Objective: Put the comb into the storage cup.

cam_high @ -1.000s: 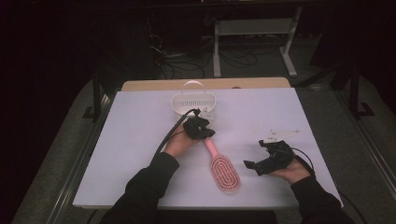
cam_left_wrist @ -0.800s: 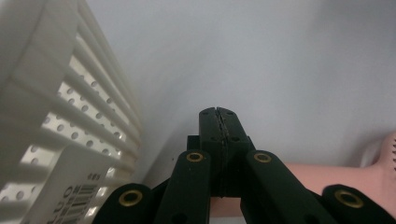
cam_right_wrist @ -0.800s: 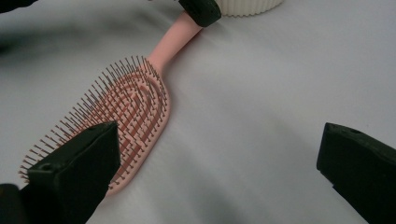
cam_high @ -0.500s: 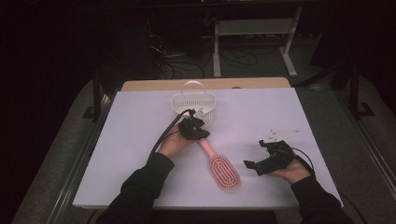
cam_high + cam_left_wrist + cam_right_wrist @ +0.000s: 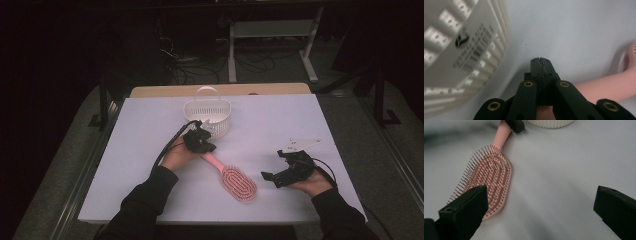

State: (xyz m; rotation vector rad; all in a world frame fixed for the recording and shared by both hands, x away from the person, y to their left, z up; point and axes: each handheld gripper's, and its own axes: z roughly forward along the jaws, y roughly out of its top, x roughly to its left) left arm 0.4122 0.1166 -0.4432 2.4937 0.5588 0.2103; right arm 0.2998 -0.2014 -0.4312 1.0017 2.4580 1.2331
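The left tool (image 5: 200,141) is clenched empty above the pink hairbrush (image 5: 235,180) handle, beside the white basket (image 5: 207,114). The right tool (image 5: 284,174) waits released. Lying on the surface (image 5: 310,120), the brush looks light, stiff, best gripped by its slim handle.

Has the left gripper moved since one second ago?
Yes. In the high view the left gripper has shifted up the picture, closer to the white basket; it was nearer the pink hairbrush head.

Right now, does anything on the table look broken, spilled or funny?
Nothing stands out. The pink hairbrush lies flat, bristles up, and whole. The white basket stands upright behind it. The left tool is shut over the brush's handle; the right tool is open.
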